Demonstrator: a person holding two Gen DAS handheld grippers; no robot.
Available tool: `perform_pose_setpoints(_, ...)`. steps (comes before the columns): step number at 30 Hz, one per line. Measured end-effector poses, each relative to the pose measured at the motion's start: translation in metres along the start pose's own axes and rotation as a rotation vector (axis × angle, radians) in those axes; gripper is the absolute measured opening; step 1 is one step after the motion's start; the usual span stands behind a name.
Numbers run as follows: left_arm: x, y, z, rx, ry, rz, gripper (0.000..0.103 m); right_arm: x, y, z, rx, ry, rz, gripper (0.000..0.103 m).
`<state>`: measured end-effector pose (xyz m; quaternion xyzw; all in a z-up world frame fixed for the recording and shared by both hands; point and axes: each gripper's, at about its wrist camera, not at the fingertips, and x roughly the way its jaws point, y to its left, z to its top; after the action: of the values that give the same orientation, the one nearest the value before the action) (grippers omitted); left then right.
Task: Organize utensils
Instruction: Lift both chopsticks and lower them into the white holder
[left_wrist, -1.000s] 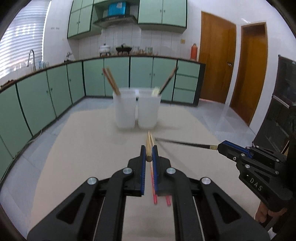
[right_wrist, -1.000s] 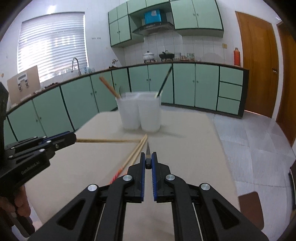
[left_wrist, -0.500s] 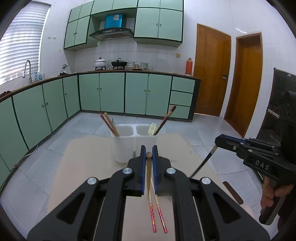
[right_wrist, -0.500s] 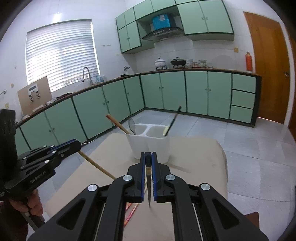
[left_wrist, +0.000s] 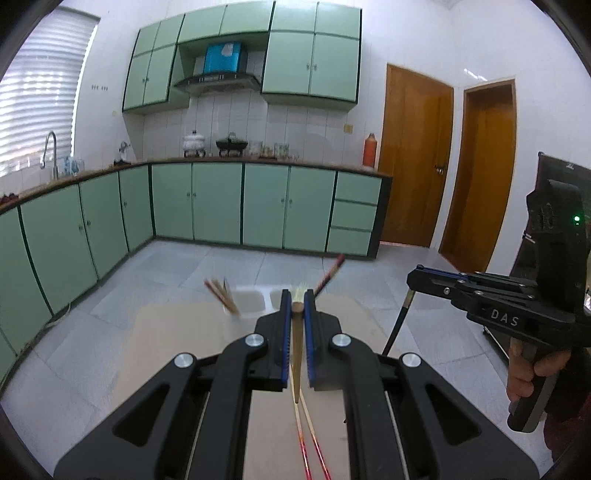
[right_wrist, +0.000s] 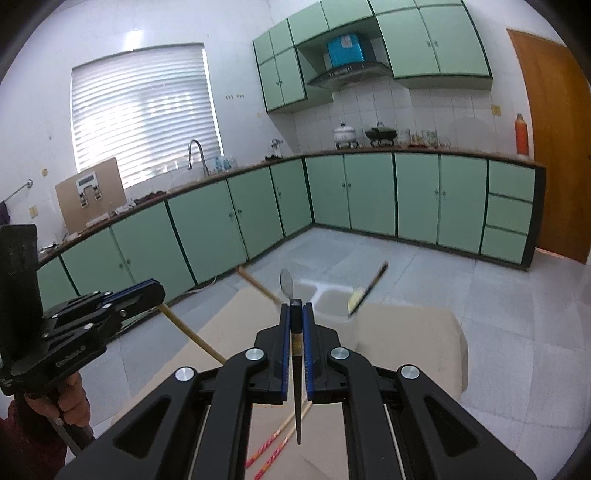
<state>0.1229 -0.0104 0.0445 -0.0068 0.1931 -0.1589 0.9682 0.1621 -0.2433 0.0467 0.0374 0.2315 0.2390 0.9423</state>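
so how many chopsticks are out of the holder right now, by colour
plain wood: 1, in the left gripper's fingers
black: 1, in the right gripper's fingers
red-tipped: 2, lying on the table
total: 4

Two handheld matte-black plastic grippers, each with a forked frame of triangular cut-outs. Left gripper (left_wrist: 297, 306): blue ribbed pads (left_wrist: 283, 332) lining both slim fingers, four round silver screw heads (left_wrist: 255, 339) across the linkage. Right gripper (right_wrist: 296, 314): same black frame, blue pads (right_wrist: 308, 350) and silver screws (right_wrist: 340, 353). At 3 o'clock in the left view, white "DAS" lettering (left_wrist: 504, 320) on the right gripper's side, a small green light (left_wrist: 576, 220) on its upright housing, bare fingers (left_wrist: 524, 373) around a grey-black pistol handle. At 9 o'clock in the right view, faint grey lettering (right_wrist: 70, 355) on the left gripper's body, a bare hand (right_wrist: 55, 400) and dark red sleeve (right_wrist: 22, 446) below.
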Motion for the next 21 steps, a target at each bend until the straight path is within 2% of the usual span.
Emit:
perform_pose_setpoints(7, 0.007, 0.002, 0.043, 0.014, -0.099, 0.022, 0.006, 0.008, 0.004, 0.055, -0.041, -0.098, -0.013, 0.006)
perform_pose_setpoints(13, 0.028, 0.004, 0.084, 0.024, -0.194, 0.041, 0.006, 0.032, -0.003, 0.096, -0.053, -0.157, -0.045, 0.006)
perform_pose_setpoints(21, 0.079, 0.006, 0.112, 0.060, -0.235, 0.091, 0.006, 0.086, -0.020, 0.122, -0.060, -0.181, -0.104, 0.006)
